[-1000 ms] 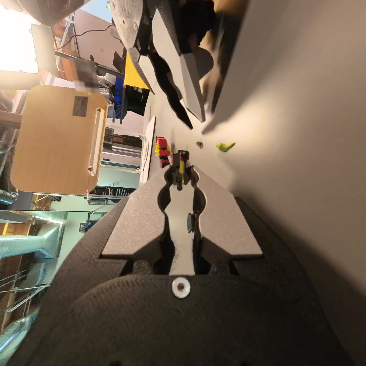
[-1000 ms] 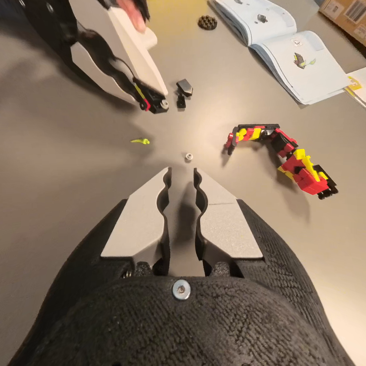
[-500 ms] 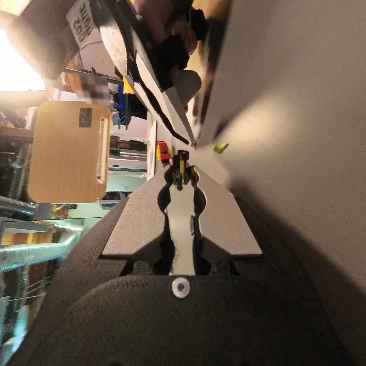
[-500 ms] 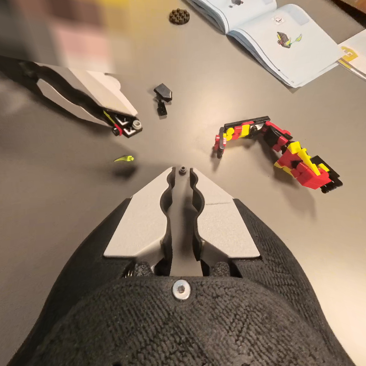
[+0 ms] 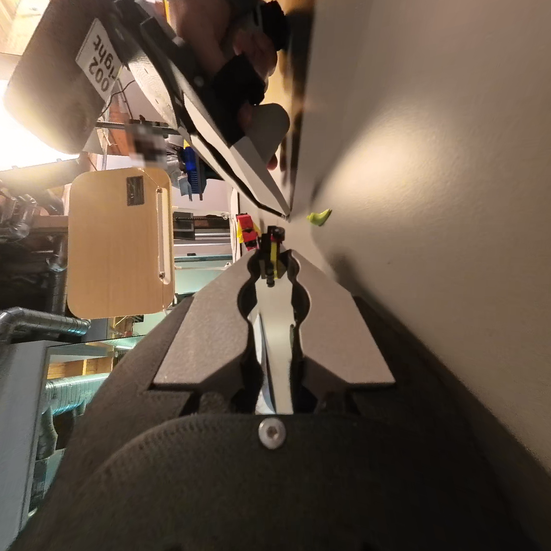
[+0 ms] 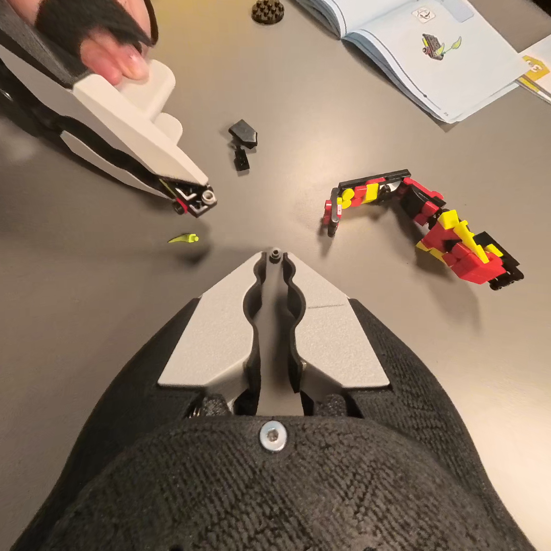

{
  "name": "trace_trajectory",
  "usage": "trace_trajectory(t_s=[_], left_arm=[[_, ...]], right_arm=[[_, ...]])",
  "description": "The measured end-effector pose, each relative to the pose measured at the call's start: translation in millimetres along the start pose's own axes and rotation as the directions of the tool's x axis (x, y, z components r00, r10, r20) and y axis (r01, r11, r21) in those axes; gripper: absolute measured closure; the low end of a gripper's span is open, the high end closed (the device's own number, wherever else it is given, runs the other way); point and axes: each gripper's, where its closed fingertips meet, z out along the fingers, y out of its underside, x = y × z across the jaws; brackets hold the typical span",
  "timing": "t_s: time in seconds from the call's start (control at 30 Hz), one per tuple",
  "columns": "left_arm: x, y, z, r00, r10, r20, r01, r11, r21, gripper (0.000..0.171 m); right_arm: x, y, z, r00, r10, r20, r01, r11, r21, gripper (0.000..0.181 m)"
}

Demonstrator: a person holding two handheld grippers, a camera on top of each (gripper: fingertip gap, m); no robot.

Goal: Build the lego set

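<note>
My left gripper [image 5: 269, 255] is shut on a small black, yellow and red sub-assembly [image 5: 272, 243] and holds it just above the table. It also shows in the right wrist view [image 6: 190, 193], where the sub-assembly [image 6: 196, 204] has a grey stud on top. My right gripper [image 6: 274, 257] is down at the table with its tips closed round a small grey round piece [image 6: 275, 255]. A lime green horn piece [image 6: 183, 238] lies between the grippers. The red, yellow and black model [image 6: 417, 220] lies to the right.
Two loose black pieces [image 6: 243, 134] lie beyond the grippers, with a dark round plate [image 6: 267, 12] at the far edge. An open instruction booklet [image 6: 417, 53] lies at the far right. The grey table [image 6: 89, 298] is bare to the left.
My right gripper has moved forward onto the grey round piece and its jaws have narrowed round it. My left gripper, still holding the sub-assembly, has shifted a little nearer.
</note>
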Motion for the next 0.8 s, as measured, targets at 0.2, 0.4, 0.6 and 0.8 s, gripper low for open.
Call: trace_trajectory(t_s=[0.2,0.4,0.6,0.8], left_arm=[[1,0,1,1.0,-0.016,-0.007,0.016,1.0,0.007,0.156],[-1,0,2,1.0,-0.03,0.003,0.03,0.999,0.017,0.156],[-3,1,2,0.999,-0.037,0.008,0.037,0.999,0.024,0.156],[-2,-3,0,1.0,-0.03,0.003,0.03,0.999,0.042,0.156]], right_arm=[[1,-1,1,1.0,-0.006,-0.011,0.006,1.0,-0.002,0.177],[9,-2,-6,0.953,-0.26,-0.153,0.257,0.966,-0.041,0.181],[18,3,-21,0.753,-0.635,-0.172,0.568,0.759,-0.318,0.181],[11,-19,-10,0.926,-0.363,-0.105,0.346,0.926,-0.153,0.166]])
